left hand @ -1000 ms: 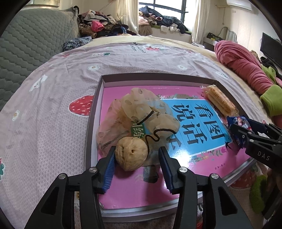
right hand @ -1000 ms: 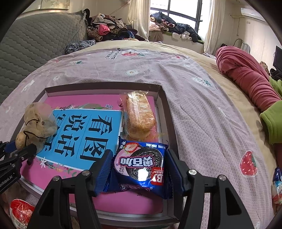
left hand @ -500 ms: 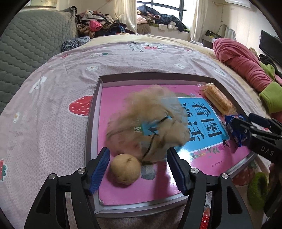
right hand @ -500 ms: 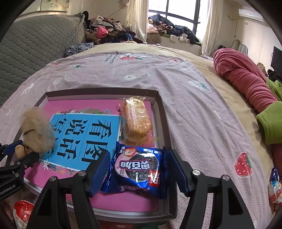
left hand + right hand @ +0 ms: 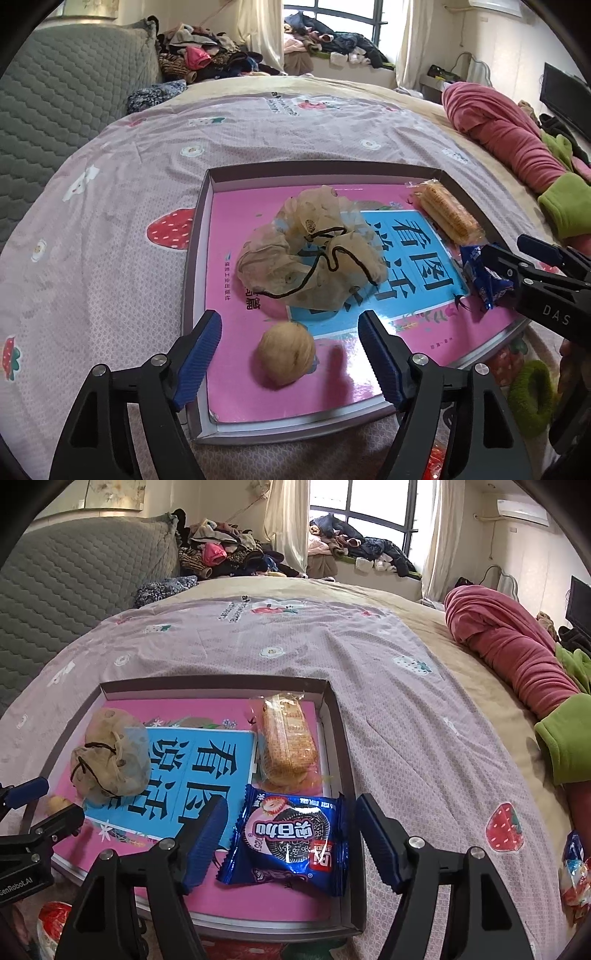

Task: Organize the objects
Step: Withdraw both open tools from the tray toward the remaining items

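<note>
Fingers (image 5: 199,354) of left gripper (image 5: 290,319): spread wide, holding nothing. Fingers (image 5: 205,834) of right gripper (image 5: 291,805): likewise spread, holding nothing. Bed (image 5: 110,221): carries all items; no counter present. Shallow box (image 5: 192,280): flat on the bedspread, directly ahead of both grippers. Pink book (image 5: 236,369): lying inside the box, covering most of its floor. Mesh pouch (image 5: 314,258): slumped on the book, beyond the left fingers and apart from them, drawstring loose on top. Wafer packet (image 5: 290,746): along the right wall of the box, long axis pointing away from the right gripper, just beyond the cookie packet. Cookie packet (image 5: 291,838): flat at the near right corner of the box, in the gap between the right fingers, long axis roughly crosswise to them with a slight tilt; nearer to the right gripper. Walnut (image 5: 286,354): resting on the book in the gap between the left fingers, touching neither; round, so no preferred axis; nearer to the left gripper. Compared with one second earlier: left fingers then clamped on the walnut, right fingers then closed against the cookie packet; both now released and set down inside the box, pouch now settled farther from the walnut. Judged: both placements complete; next move probably a straight retreat of each gripper, or a reach for items outside the box.
</note>
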### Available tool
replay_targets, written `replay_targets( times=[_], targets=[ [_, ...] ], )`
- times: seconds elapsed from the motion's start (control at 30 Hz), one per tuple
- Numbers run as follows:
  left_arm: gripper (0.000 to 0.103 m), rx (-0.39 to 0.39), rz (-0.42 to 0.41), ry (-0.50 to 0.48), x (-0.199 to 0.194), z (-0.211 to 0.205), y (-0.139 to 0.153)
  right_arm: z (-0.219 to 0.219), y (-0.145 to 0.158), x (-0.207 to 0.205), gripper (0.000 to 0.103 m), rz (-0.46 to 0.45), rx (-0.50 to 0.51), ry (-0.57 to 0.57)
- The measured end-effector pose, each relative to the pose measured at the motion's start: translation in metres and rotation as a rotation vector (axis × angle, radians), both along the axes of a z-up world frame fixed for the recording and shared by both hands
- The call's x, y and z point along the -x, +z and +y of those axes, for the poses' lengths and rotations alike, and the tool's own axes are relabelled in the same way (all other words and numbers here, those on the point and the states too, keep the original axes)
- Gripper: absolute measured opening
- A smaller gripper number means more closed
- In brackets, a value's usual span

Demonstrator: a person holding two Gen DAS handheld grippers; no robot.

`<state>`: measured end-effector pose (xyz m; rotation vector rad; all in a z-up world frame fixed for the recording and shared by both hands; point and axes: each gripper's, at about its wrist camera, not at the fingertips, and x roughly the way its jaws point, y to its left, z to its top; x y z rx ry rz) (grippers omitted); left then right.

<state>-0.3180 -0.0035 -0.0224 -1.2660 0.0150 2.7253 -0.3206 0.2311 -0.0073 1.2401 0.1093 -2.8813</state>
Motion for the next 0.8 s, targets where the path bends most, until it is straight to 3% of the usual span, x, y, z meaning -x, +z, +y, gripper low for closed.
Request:
replay_targets(
  times=[0.53,0.8],
  targets=[
    [0.082,-0.029,0.049,-0.02,-0.019,0.003,0.034,0.002,0.038,-0.021,0.082,0.095,-0.01,-0.008],
    [0.083,0.007,0.09,-0.022,-0.032,0.007,0.053,-0.003,0.058,-0.037,0.087,0.137,-0.04,-0.007]
  ],
)
